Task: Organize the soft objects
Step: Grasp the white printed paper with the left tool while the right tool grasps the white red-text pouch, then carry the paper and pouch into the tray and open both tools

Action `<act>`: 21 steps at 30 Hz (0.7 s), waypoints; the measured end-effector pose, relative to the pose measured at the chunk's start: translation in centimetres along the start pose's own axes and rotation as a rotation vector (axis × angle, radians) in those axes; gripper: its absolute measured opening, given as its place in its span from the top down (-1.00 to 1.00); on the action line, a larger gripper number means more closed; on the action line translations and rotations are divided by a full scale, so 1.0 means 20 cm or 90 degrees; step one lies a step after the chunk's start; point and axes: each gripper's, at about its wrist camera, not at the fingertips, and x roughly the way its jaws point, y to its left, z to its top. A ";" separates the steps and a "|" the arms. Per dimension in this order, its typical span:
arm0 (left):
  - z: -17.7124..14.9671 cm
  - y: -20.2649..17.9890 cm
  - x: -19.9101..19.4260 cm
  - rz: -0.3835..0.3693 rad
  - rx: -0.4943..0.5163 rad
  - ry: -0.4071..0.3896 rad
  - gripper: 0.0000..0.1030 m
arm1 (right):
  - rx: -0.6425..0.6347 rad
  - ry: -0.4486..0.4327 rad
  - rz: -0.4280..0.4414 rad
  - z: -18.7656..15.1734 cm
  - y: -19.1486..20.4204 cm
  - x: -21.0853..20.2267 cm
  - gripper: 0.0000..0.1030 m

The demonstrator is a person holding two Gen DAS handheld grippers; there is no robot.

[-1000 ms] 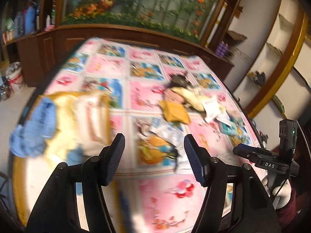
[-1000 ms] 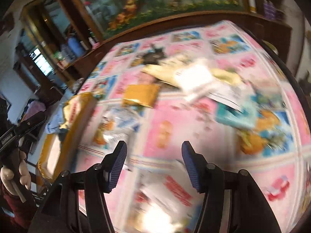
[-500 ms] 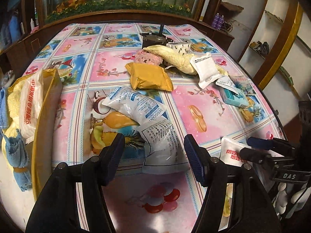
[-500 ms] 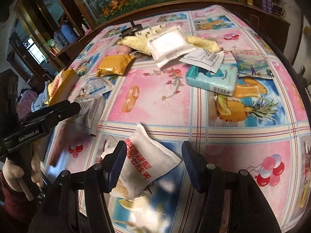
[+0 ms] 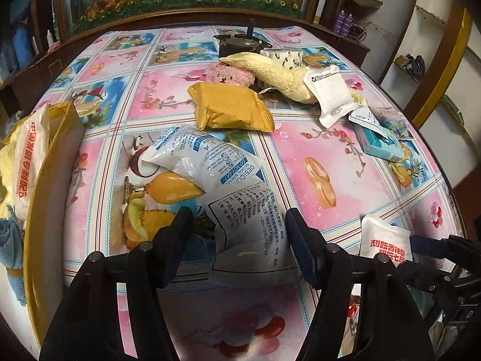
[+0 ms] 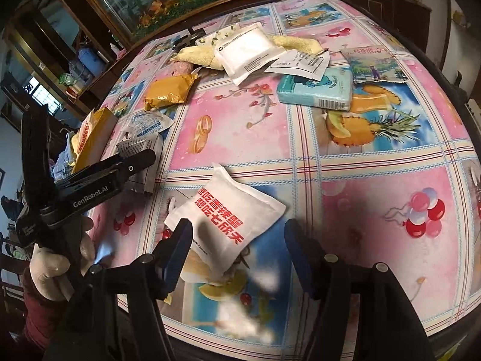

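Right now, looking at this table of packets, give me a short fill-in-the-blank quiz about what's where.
1. The white packet with red lettering lies in front of the ____ tool.
2. The golden-yellow foil pouch lies nearer the ____ tool.
3. The pale blue tissue pack pictures a cartoon ____.
4. Both tools' jaws stand ____.

Missing words: right; left; bear; open

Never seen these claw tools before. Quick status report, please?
Left gripper open over the grey printed sachet. Right gripper open, jaws just widening around the white red-lettered pouch. Yellow bin at left; nothing in the way.
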 end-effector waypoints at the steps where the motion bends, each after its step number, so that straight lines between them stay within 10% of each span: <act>1: 0.00 0.00 0.00 0.003 -0.001 -0.001 -0.25 | -0.001 -0.002 -0.006 0.01 0.02 0.01 -0.25; 16: 0.02 -0.03 0.04 0.053 0.010 -0.008 -0.26 | -0.138 -0.017 -0.154 0.00 0.36 0.20 -0.56; 21: 0.01 0.00 0.01 0.024 -0.004 -0.014 0.25 | -0.165 -0.032 -0.151 -0.02 0.37 0.18 -0.33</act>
